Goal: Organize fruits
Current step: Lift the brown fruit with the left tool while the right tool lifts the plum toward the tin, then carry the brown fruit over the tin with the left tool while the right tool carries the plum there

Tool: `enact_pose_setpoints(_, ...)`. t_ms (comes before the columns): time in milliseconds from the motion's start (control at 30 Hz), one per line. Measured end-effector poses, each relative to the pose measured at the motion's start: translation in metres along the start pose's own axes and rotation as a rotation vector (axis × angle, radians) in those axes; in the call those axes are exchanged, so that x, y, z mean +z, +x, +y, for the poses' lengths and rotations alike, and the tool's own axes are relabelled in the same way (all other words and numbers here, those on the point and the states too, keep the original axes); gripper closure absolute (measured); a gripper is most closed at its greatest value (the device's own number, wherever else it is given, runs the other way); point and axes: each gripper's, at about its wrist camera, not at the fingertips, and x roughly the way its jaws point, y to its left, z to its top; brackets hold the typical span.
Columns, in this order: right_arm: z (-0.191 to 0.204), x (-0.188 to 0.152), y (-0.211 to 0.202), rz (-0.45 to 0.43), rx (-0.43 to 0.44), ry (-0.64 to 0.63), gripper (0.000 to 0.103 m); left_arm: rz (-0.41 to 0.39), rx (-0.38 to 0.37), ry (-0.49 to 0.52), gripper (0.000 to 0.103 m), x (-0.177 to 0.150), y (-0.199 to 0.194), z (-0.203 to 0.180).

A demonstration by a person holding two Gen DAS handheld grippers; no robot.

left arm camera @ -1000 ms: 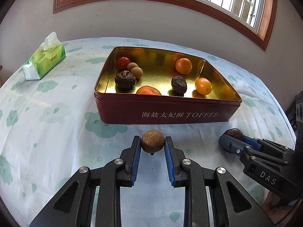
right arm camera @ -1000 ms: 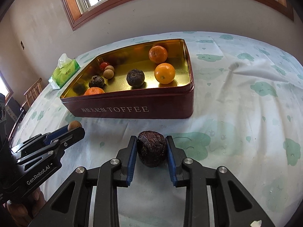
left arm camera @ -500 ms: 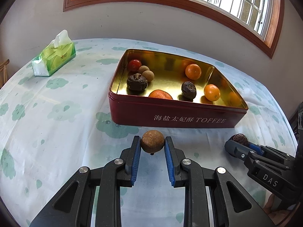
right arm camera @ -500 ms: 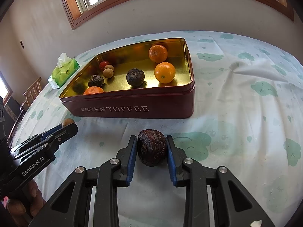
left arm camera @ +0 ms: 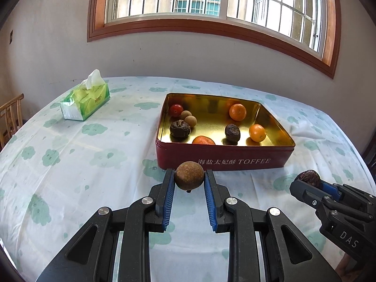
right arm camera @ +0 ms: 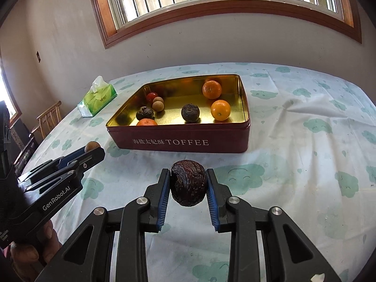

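My left gripper [left arm camera: 189, 179] is shut on a round tan longan [left arm camera: 189, 175], held above the cloth just in front of the red toffee tin [left arm camera: 223, 161]. My right gripper [right arm camera: 188, 185] is shut on a dark wrinkled passion fruit [right arm camera: 188, 185], also lifted short of the tin [right arm camera: 178, 142]. Inside the tin lie several fruits: oranges [left arm camera: 237, 112], two dark wrinkled fruits [left arm camera: 180, 128], two longans [left arm camera: 190, 120] and a small red fruit [left arm camera: 175, 110]. Each gripper shows at the edge of the other's view, the right gripper [left arm camera: 307, 178] and the left gripper [right arm camera: 92, 148].
A green tissue box [left arm camera: 85, 101] stands on the table's far left. A wooden chair [right arm camera: 48, 117] sits beyond the left table edge. The floral cloth [left arm camera: 70, 155] covers the whole table. A wall with a window runs behind.
Both grippers have risen and tilted up with their fruits still held. The tin now sits lower and farther in both views, and more of the window shows.
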Motion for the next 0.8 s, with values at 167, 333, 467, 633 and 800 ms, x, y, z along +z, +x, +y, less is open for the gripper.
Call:
enact_pose_setpoints(167,0.004,0.011,-0.031,-0.079,0.021,0.031,0.075,-0.075,-0.006,0.020,0.077,0.013,-0.027,-0.003)
enact_pose_setpoints(333,0.004,0.022,-0.051,-0.129,0.027,0.045,0.075,-0.118,-0.019,0.015,0.077,0.027,-0.043,-0.003)
enact_pose_setpoints(467,0.008,0.031,-0.064,-0.164,0.025,0.039,0.075,-0.142,-0.021,0.012,0.077,0.034,-0.051,-0.003)
enact_pose_setpoints(633,0.016,0.039,-0.075,-0.199,0.023,0.018,0.075,-0.160,-0.014,0.012,0.077,0.039,-0.057,-0.002)
enact_pose_setpoints(800,0.022,0.046,-0.079,-0.217,0.018,-0.002,0.075,-0.171,-0.009,0.006,0.077,0.044,-0.058,0.003)
